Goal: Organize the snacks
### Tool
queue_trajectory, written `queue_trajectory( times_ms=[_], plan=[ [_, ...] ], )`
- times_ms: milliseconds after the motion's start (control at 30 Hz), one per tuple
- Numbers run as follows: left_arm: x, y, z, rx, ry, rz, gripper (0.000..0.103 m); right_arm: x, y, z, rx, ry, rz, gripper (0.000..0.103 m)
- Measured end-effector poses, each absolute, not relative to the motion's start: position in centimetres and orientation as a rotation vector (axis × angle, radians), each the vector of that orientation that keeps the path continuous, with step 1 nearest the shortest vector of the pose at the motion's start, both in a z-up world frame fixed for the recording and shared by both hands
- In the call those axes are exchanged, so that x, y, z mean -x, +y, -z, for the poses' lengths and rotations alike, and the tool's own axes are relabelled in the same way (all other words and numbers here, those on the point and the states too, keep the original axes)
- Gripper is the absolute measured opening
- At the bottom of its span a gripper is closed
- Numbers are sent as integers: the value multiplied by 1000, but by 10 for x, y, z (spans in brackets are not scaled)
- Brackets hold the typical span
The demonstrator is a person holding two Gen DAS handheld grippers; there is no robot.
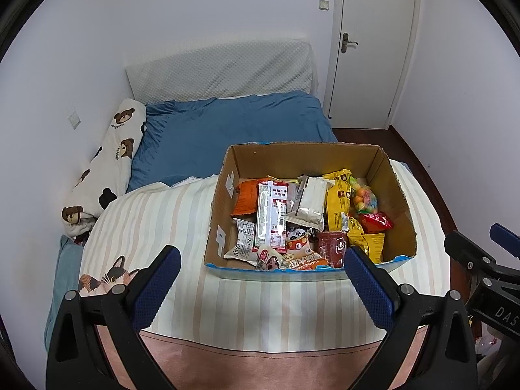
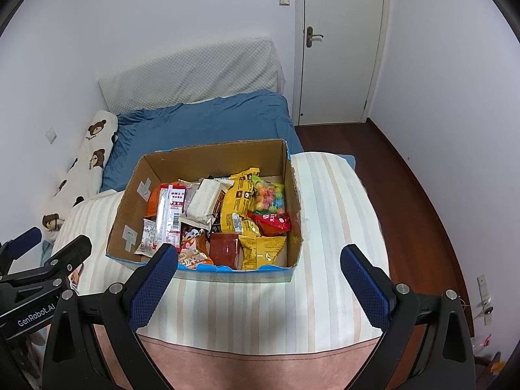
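Observation:
An open cardboard box (image 1: 390, 169) stands on a striped blanket on the bed; it also shows in the right wrist view (image 2: 211, 156). It holds several snack packets: a long red-and-white packet (image 1: 271, 217), a white packet (image 1: 310, 201), yellow packets (image 1: 338, 198), a bag of coloured candy balls (image 1: 365, 196) and a red packet (image 1: 375, 221). My left gripper (image 1: 261, 260) is open and empty, just in front of the box. My right gripper (image 2: 260, 258) is open and empty, at the box's near edge.
The striped blanket (image 1: 156, 227) covers the near part of the bed. A blue sheet (image 1: 227, 130), a bear-print pillow (image 1: 110, 162) and a white headboard pad (image 1: 221, 71) lie beyond. A closed white door (image 2: 341, 45) and dark wood floor (image 2: 406, 195) are on the right.

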State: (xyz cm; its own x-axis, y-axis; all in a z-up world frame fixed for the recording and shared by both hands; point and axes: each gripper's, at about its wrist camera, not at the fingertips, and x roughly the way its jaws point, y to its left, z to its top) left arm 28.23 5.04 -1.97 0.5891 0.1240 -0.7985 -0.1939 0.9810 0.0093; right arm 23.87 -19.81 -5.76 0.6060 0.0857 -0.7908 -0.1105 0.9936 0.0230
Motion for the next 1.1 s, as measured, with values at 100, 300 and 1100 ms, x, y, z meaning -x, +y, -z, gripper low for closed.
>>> queue_trajectory(
  times_ms=[100,300,1100],
  plan=[
    [-282,50,19,82,923,-185,103,-237,-199,55,27,909,-114,102],
    [-280,50,19,82,917,-184,103,-235,-199,54,28,907,-116,102],
    [-266,43,6,66,894,-165,103,-215,-206,45,16,890,-114,102]
  ],
)
